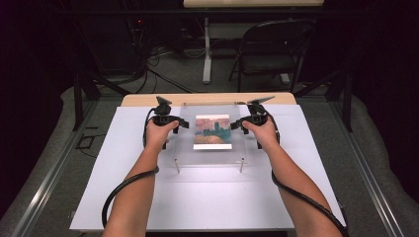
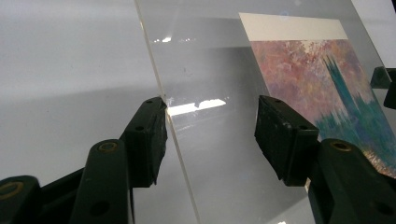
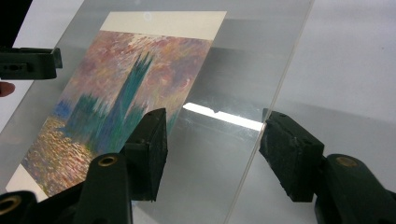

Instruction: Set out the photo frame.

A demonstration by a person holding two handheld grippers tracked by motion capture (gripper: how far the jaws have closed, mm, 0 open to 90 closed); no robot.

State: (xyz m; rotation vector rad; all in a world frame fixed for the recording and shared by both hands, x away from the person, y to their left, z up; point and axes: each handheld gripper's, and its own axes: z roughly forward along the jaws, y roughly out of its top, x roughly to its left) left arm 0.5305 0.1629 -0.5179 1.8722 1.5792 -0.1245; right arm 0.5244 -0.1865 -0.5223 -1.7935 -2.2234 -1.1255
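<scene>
Clear acrylic sheet (image 1: pixel 210 138) on 4 thin metal posts over white counter (image 1: pixel 207 197). Under sheet centre — painted print (image 1: pixel 213 131), pink sky, teal tower, white border. Left gripper (image 2: pixel 210 135) and right gripper (image 3: pixel 212 147) — jaws apart, straddling sheet's opposite edges, unclamped.

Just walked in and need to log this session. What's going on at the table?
A person holds the left hand-held gripper and the right hand-held gripper at opposite side edges of a clear plastic sheet. Under it lies a painted print. Both sets of jaws are open, straddling the sheet's edges without clamping it yet.
</scene>
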